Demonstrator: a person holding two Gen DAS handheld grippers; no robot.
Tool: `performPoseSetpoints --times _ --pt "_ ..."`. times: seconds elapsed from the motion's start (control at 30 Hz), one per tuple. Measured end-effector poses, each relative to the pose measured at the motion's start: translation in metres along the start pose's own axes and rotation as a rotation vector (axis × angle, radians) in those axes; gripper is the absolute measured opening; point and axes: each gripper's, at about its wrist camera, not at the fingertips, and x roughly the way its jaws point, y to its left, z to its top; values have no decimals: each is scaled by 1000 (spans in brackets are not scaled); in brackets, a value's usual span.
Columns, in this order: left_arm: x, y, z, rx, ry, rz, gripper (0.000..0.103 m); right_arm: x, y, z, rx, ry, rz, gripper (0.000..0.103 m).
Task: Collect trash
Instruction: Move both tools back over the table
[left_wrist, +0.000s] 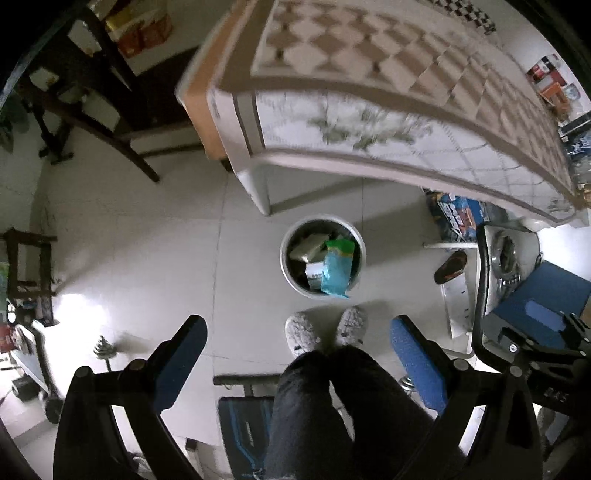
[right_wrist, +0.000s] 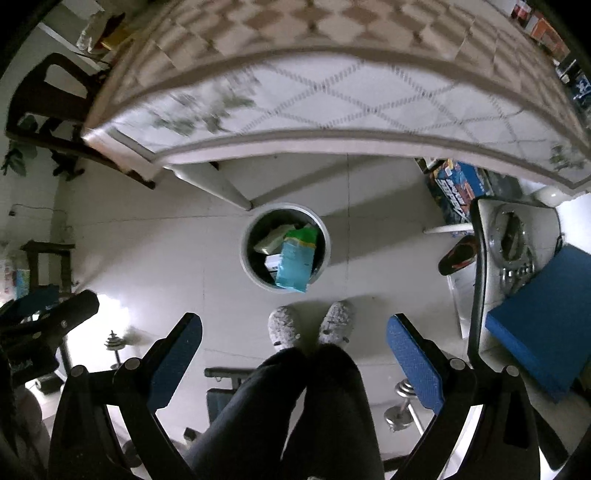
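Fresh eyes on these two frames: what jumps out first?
The round bin on the floor just past the table leg, with a teal and green bag sticking out over its rim among other packets. Right below it, the person's grey fuzzy slippers. Both claws, left and right, hang open and empty over the floor, and the checkered tablecloth fills the top of each view.

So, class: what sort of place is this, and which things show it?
Probably a lived-in room at home: a table with a patterned cloth, a round bin holding packets on the tiled floor, and dumbbells beside fuzzy slippers.
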Motion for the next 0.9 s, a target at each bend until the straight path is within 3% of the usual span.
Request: performPoseSetpoints --times 0.27,0.47,0.57,0.7,0.83,0.9 --pt "-46 -5 38 -18 -107 23 101 -70 3 20 87 -62 83 101" --pt "-48 -37 117 -18 -170 60 101 -92 -41 83 210 -86 139 101" --pt "-37 -60 162 -31 -167 55 102 -95 -75 130 231 -84 131 101" --pt "-9 -107 242 -81 -118 14 102 -91 -135 218 239 -89 67 101" --pt "19 -162 327 -148 -80 47 102 -80 -203 321 255 -81 24 101" --pt "42 -185 375 -186 -41 103 102 -74 -231 379 246 -83 -12 101"
